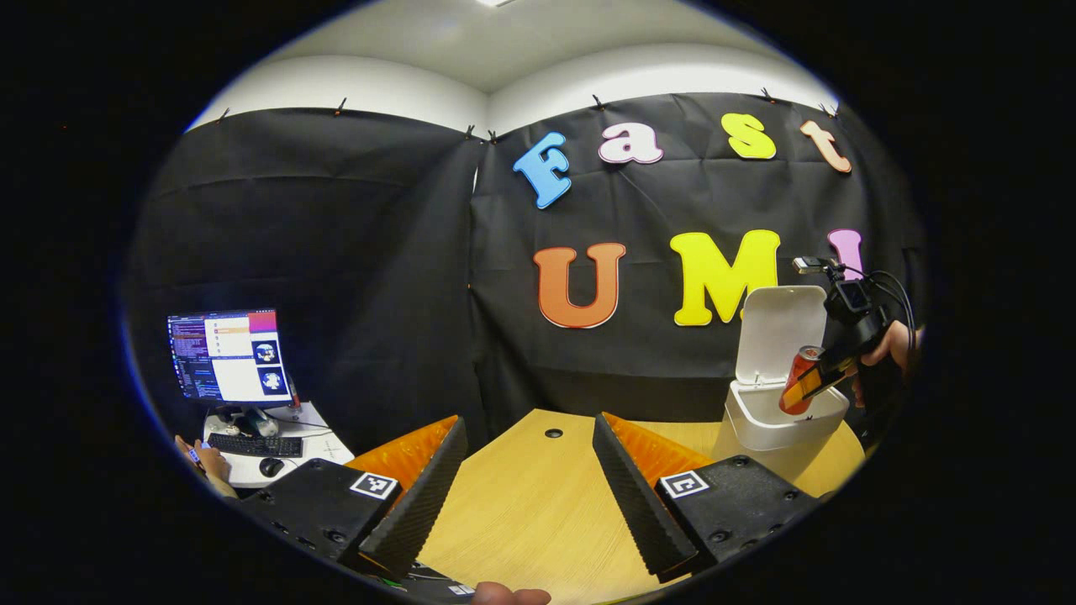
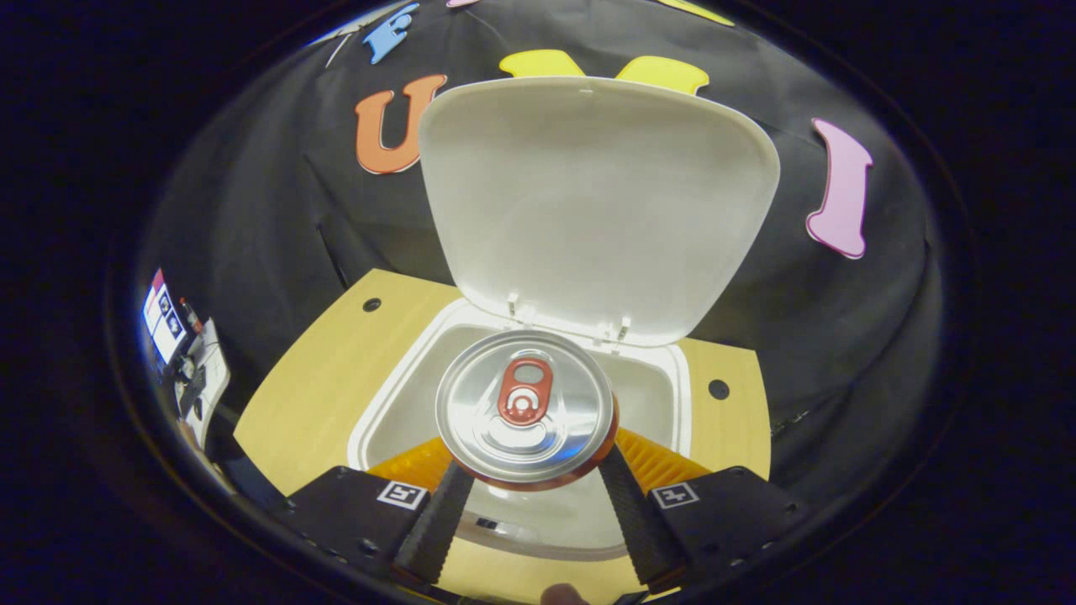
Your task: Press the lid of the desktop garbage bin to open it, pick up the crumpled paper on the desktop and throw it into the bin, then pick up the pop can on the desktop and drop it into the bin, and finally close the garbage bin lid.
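In the right gripper view, the right gripper (image 2: 528, 491) pinches the pop can (image 2: 525, 407) between its 2 fingers (image 2: 437, 525), the can top facing the camera. The can hangs directly above the open mouth of the white garbage bin (image 2: 395, 395), whose lid (image 2: 597, 202) stands upright behind it. In the left gripper view, the left gripper (image 1: 530, 496) has its fingers spread wide over the bare wooden table (image 1: 538, 504), holding nothing. Far left, a monitor (image 1: 229, 356) and keyboard (image 1: 255, 445) sit on a side desk (image 1: 324, 437).
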